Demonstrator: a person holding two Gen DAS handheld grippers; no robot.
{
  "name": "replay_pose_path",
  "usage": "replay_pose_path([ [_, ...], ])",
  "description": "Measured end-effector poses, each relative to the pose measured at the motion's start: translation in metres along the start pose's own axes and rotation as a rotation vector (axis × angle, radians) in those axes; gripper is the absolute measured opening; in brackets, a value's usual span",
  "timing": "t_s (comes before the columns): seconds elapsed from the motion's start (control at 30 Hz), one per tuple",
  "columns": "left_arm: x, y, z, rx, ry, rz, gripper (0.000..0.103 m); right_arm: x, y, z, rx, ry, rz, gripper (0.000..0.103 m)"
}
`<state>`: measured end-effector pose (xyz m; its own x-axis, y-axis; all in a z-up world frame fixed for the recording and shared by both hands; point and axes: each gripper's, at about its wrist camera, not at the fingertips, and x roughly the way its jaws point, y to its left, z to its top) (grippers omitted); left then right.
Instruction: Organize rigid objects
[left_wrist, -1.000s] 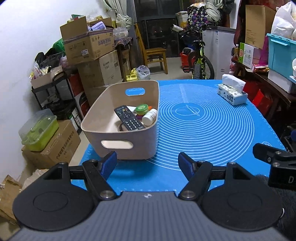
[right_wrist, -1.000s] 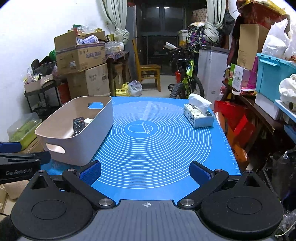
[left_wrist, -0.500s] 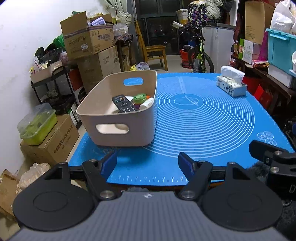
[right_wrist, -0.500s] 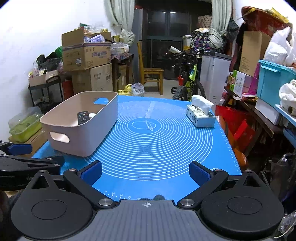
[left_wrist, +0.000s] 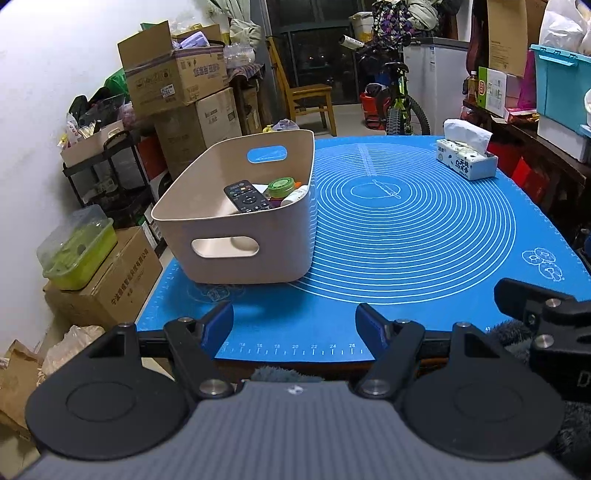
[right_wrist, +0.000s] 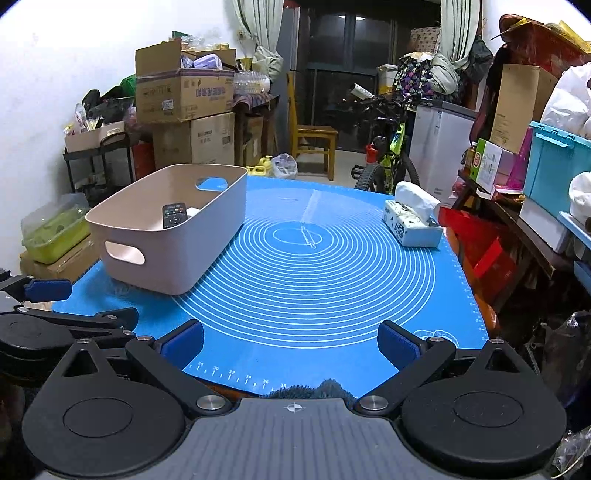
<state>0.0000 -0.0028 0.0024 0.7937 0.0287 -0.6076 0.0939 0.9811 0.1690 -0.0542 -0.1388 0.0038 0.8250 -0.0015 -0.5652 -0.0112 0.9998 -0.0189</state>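
Note:
A beige bin (left_wrist: 236, 254) (right_wrist: 162, 258) stands on the left part of the blue mat (left_wrist: 406, 229) (right_wrist: 306, 266). Inside it lie a black remote (left_wrist: 247, 195) (right_wrist: 172, 215), a green-lidded jar (left_wrist: 281, 186) and a white bottle (left_wrist: 294, 195). My left gripper (left_wrist: 294, 326) hangs open over the mat's near edge, in front of the bin, with nothing between its blue pads. My right gripper (right_wrist: 291, 343) is open too, empty, over the near edge further right. Each gripper's black frame shows at the side of the other's view.
A tissue box (left_wrist: 466, 158) (right_wrist: 410, 220) sits at the mat's far right. Cardboard boxes (left_wrist: 177, 81), a rack and a green container (left_wrist: 75, 254) crowd the left floor. A chair (left_wrist: 310, 99), a bicycle (right_wrist: 384, 155) and shelves with a teal crate (right_wrist: 554, 166) stand behind and right.
Both grippers have drawn back and sunk toward the mat's near edge, so the table front now shows. Both stay open and empty; the bin's contents have not moved.

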Motion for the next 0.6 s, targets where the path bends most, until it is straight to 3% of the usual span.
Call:
replay_pose_path([
  [0.6,0.0003,-0.0006,0.0003,0.009,0.002,0.005,0.074,0.0017,-0.0009,-0.0010,-0.001,0.004,0.001,0.100],
])
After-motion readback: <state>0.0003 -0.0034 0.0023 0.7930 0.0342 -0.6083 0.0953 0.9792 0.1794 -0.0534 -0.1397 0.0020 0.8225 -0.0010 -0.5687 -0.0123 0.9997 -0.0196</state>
